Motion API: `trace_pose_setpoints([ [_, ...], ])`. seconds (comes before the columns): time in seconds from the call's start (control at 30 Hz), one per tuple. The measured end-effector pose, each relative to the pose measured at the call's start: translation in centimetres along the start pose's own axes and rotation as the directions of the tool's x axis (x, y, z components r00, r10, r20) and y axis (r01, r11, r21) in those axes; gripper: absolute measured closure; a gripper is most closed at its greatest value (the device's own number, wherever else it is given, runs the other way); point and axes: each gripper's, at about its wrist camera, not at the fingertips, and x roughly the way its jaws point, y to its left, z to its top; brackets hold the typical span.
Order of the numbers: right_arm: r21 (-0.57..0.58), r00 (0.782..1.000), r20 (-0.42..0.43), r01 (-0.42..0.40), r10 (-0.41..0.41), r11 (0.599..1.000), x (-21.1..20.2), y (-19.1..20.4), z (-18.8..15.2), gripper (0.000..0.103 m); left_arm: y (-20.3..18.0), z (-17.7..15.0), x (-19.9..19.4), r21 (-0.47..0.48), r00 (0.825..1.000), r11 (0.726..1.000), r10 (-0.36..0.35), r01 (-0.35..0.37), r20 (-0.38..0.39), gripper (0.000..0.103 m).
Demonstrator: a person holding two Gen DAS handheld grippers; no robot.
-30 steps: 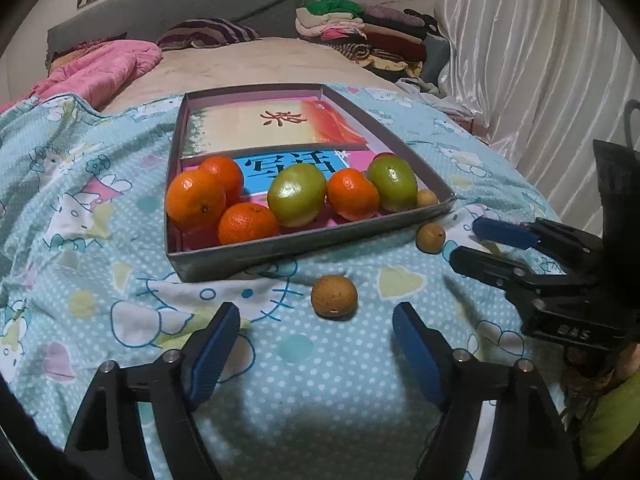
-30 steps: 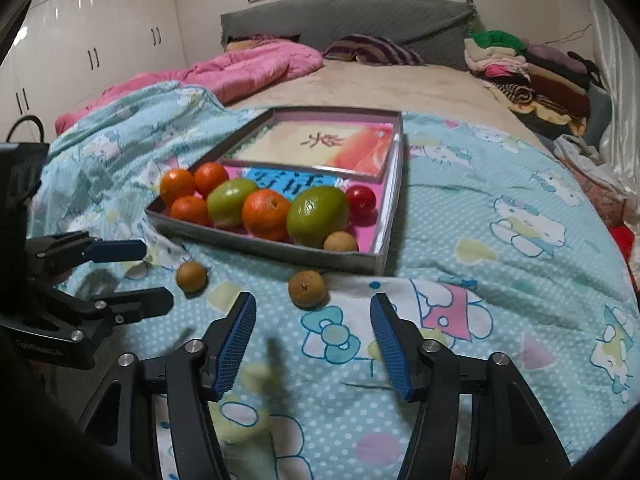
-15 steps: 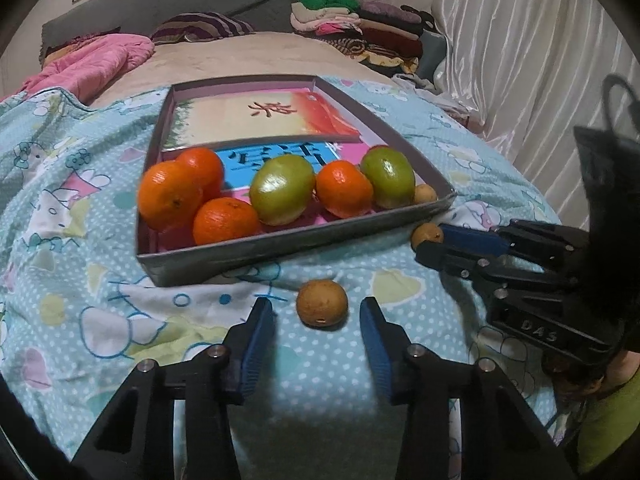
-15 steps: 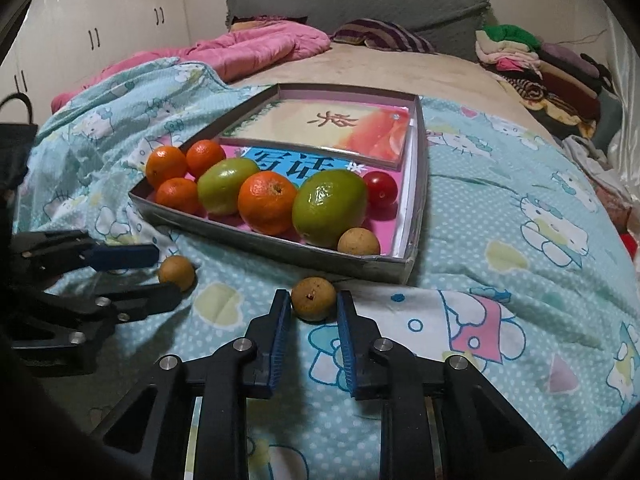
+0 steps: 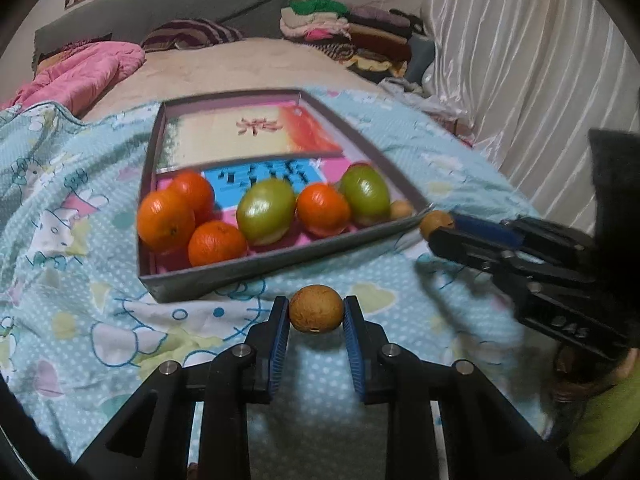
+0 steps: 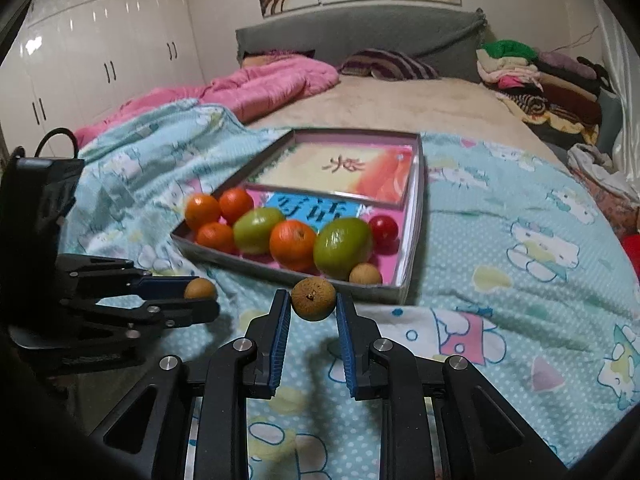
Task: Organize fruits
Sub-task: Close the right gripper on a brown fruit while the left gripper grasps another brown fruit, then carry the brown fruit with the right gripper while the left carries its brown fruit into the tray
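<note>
A shallow grey box (image 5: 224,276) (image 6: 416,208) lies on the bed, holding several oranges (image 5: 165,219), two green fruits (image 5: 265,211) (image 6: 342,246), a red tomato (image 6: 383,228) and a small brown longan (image 6: 365,273). My left gripper (image 5: 316,314) is shut on a brown longan (image 5: 316,309), lifted just above the blanket in front of the box; it also shows in the right wrist view (image 6: 200,300). My right gripper (image 6: 313,307) is shut on another longan (image 6: 313,295) near the box's front right corner; it also shows in the left wrist view (image 5: 438,227).
The box sits on a light blue cartoon-print blanket (image 6: 520,280). A pink quilt (image 6: 272,84) and striped pillow (image 6: 390,65) lie at the back, folded clothes (image 5: 352,28) at the far right, white curtains (image 5: 540,80) beside the bed.
Both grippers moved forward and closed on their longans, then lifted them off the blanket toward the box.
</note>
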Motion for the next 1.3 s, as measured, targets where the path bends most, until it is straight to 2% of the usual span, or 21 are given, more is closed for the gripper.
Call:
trace_pose_setpoints([
  [0.1, -0.003, 1.000, 0.011, 0.019, -0.019, 1.000, -0.4, -0.1, 0.3, 0.079, 0.1, 0.7, -1.1, -0.014, 1.000, 1.000, -0.002, 0.002, 0.026, 0.076],
  [0.3, 0.013, 0.999, 0.024, 0.029, -0.029, 0.999, -0.7, -1.0, 1.0, 0.079, 0.2, 2.9, -1.5, -0.021, 0.998, 0.999, 0.040, -0.039, 0.047, 0.076],
  [0.57, 0.075, 0.998, 0.059, 0.031, -0.036, 0.997, -0.8, -2.8, 2.5, 0.079, 0.6, 4.4, 0.8, -0.015, 0.998, 0.998, 0.060, -0.059, 0.033, 0.076],
  [0.7, 0.071, 0.996, 0.062, 0.052, -0.056, 0.996, -0.5, -3.3, 3.3, 0.079, 0.7, 4.6, 1.9, -0.017, 0.998, 0.998, 0.059, -0.059, 0.022, 0.076],
  [0.87, 0.065, 0.997, 0.038, 0.070, -0.072, 0.995, 0.4, -3.6, 3.6, 0.079, 0.6, 4.4, 3.0, -0.007, 0.998, 0.998, 0.056, -0.056, 0.000, 0.076],
  [1.3, -0.005, 0.994, -0.032, 0.105, -0.105, 0.994, 3.0, -2.9, 3.4, 0.079, 0.5, 4.3, 3.1, 0.005, 0.998, 0.998, 0.055, -0.055, 0.005, 0.076],
])
